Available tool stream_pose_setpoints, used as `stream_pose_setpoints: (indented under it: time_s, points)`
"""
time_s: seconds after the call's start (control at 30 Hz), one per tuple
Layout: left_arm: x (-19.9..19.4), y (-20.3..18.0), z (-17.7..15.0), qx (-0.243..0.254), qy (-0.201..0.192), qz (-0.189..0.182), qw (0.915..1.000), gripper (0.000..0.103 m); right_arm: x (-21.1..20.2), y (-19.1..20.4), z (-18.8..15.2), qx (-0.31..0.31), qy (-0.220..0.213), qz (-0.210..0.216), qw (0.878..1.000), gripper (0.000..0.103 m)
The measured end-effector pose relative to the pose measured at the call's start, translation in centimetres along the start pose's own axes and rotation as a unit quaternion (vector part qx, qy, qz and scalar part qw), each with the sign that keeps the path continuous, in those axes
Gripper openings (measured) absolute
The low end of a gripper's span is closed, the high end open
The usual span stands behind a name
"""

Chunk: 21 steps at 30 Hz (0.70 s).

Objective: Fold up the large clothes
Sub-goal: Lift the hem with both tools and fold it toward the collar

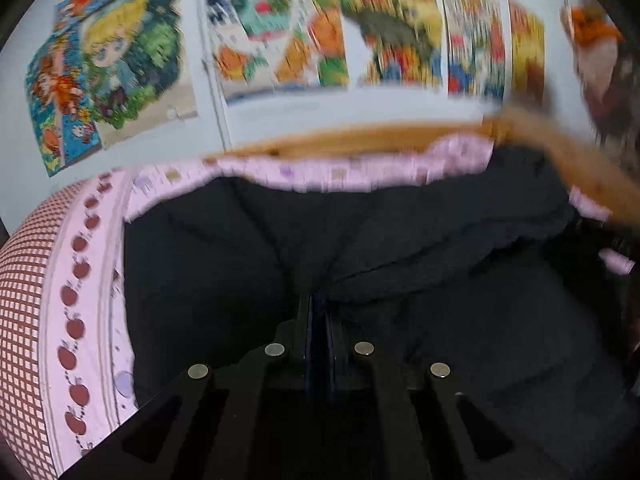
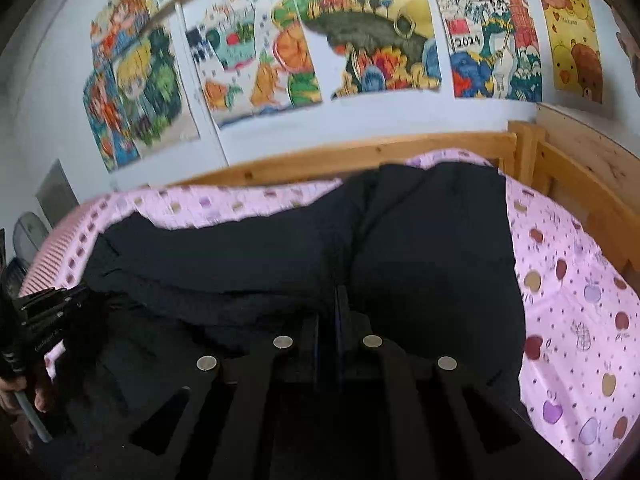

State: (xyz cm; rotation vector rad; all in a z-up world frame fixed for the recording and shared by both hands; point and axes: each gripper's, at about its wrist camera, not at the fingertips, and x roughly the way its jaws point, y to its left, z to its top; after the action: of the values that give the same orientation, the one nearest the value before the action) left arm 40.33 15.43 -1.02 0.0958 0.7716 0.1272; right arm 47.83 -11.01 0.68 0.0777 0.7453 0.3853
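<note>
My left gripper (image 1: 318, 312) and right gripper (image 2: 335, 300) each pinch a fold of the black garment (image 2: 432, 256). It fills mid-frame, its long axis running left to right across the pink apple-print bedsheet (image 2: 568, 300), below the wooden bed frame (image 2: 360, 156).

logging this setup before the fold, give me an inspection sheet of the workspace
surface: pink apple-print bedsheet on a wooden bed frame
job's things: black garment spread rumpled across the sheet
clutter: nothing seen
grippers: left gripper and right gripper both shut, each pinching a fold of the garment
cables: nothing seen
surroundings: colourful posters on a white wall; left view is motion-blurred
</note>
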Motion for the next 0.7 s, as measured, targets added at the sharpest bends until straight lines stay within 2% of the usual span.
stream_pose_setpoints:
  time_s: [0.1,0.2,0.37,0.53,0.7]
  points:
    - [1.5,-0.8,-0.6,0.021,0.022,0.013,0.9994,0.006,1.8,-0.4,-1.0,0.004,0.028,-0.012,1.000,0.005]
    - [2.5,-1.3,-1.1,0.038,0.026,0.021,0.9987,0.006,3.1,-0.5,-1.8,0.004,0.040,-0.020,0.999,0.005]
    - [3.2,-1.5,-2.2,0.040,0.011,0.029,0.9987,0.006,4.5,-0.3,-2.8,0.002,0.042,-0.027,0.999,0.005]
    - [3.4,-2.9,-3.0,0.069,-0.005,0.063,0.9956,0.007,5.1,-0.3,-3.4,0.007,0.038,-0.028,0.999,0.005]
    - [1.6,-2.8,-2.8,0.073,-0.023,0.065,0.9949,0.009,2.9,0.3,-3.3,-0.006,0.017,-0.039,0.999,0.008]
